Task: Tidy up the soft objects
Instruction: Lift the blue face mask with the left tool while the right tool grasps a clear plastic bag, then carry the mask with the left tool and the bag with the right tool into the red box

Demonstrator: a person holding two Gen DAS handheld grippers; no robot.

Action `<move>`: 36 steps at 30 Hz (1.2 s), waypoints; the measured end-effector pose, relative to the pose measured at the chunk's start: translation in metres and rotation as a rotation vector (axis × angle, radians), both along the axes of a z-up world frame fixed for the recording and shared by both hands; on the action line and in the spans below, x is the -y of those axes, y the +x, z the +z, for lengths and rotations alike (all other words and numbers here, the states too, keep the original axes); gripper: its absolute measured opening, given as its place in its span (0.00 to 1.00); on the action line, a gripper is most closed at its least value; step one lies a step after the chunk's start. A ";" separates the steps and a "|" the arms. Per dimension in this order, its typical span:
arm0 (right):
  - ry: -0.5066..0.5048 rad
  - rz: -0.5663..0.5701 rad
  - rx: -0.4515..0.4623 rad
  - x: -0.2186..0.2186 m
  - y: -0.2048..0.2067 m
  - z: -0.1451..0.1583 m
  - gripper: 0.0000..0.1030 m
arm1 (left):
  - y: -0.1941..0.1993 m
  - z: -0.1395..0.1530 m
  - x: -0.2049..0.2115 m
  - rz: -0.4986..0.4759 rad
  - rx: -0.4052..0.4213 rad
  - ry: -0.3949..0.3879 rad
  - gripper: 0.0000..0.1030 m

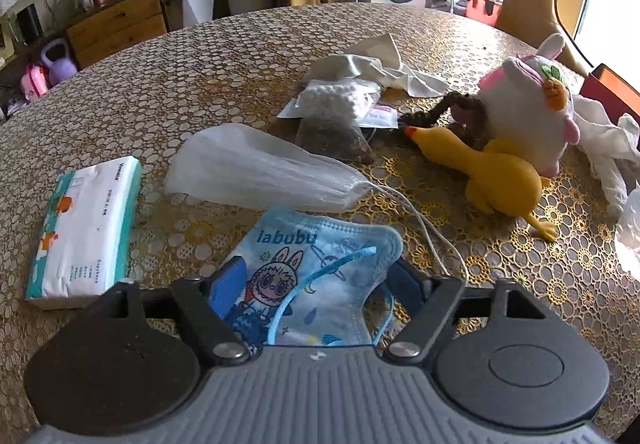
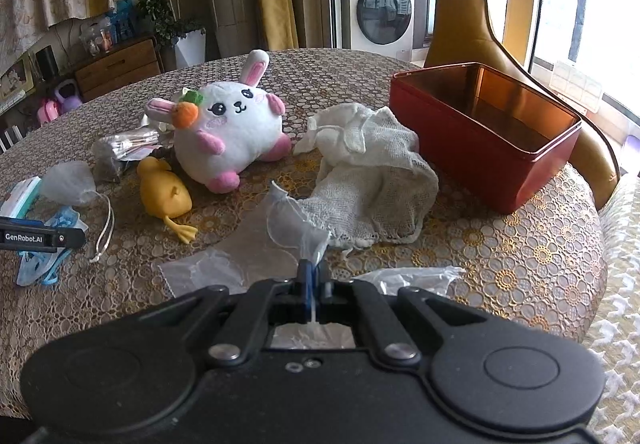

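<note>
The far half of the counter (image 1: 224, 55) lay bare, so a claw could pass there. Nearer, a tissue pack (image 1: 86, 228), a bagged stack of masks (image 1: 260, 171) and a blue printed mask (image 1: 320, 264) crowded the left front. In the middle, a plush rabbit (image 2: 234, 127) and a yellow rubber chicken (image 2: 164, 191) touched, blocking that lane. A crumpled gauze cloth (image 2: 372, 171) lay just beside the open red tin (image 2: 476, 159), leaving only a narrow gap between them.
</note>
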State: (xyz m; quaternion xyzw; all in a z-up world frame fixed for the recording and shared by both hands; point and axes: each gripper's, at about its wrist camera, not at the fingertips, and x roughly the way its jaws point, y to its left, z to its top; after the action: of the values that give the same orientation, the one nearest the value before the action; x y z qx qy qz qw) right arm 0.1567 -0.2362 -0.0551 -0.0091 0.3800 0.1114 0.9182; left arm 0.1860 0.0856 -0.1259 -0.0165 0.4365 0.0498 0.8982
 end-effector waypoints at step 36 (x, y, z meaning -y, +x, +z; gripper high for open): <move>0.108 0.025 0.131 0.043 -0.012 0.082 0.01 | -0.027 0.104 0.063 -0.106 0.110 -0.115 0.14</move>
State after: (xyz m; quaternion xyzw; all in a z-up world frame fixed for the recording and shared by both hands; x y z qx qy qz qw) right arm 0.1443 -0.2794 0.0272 0.0282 0.3126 0.1422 0.9387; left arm 0.1591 0.0226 -0.0217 -0.0474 0.3890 -0.0239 0.9197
